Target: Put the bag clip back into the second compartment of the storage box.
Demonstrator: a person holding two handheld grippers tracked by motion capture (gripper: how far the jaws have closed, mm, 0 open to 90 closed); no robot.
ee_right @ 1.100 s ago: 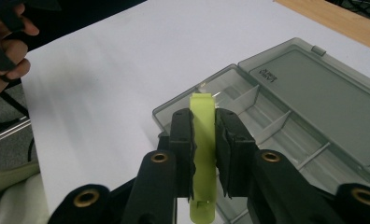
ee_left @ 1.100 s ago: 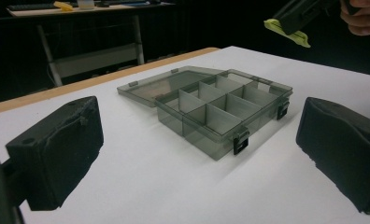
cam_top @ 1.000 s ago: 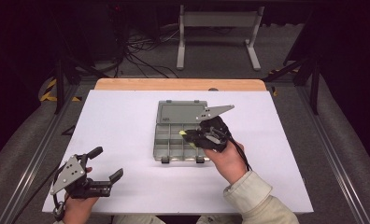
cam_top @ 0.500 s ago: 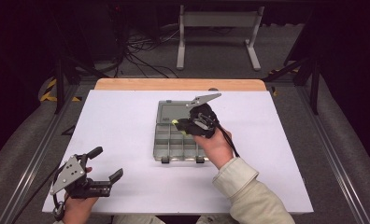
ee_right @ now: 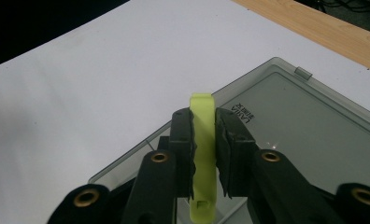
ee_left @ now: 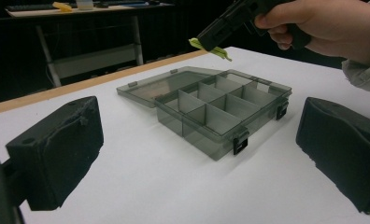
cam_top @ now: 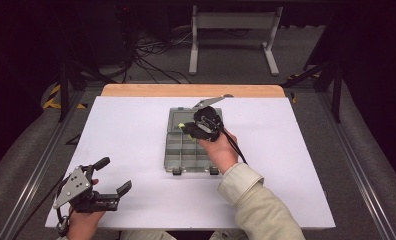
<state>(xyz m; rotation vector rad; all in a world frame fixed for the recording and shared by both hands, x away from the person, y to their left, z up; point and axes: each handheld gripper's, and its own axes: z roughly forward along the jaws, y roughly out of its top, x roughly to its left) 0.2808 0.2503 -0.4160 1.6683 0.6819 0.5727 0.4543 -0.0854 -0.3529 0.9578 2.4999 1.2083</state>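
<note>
Holding a thin yellow-green strip [ee_right: 202, 154] clamped between its pads, the right gripper [cam_top: 193, 128] hung above the open grey box [cam_top: 186, 150], over the seam where the lid [ee_right: 304, 135] met the compartments. The strip stood upright between the closed jaws, its rounded tip projecting past them and its lower end hanging below the pads. It was clear of the box, touching neither lid nor dividers.

The box sat near the middle of the white table [cam_top: 126, 130], lid folded flat toward the far wooden edge [cam_top: 186, 90], two black latches [ee_left: 240, 145] facing the person. Its compartments appeared bare in the left gripper view. Open tabletop lay on all four sides of the box, widest to its left and right; the lid's far rim stopped short of the wooden edge.

The left gripper [cam_top: 112, 176] rested near the table's near left corner, well apart from the box, jaws spread wide with nothing between them. Bare surface separated it from the box. The right forearm crossed the near right part of the table, reaching over the box's near right corner.
</note>
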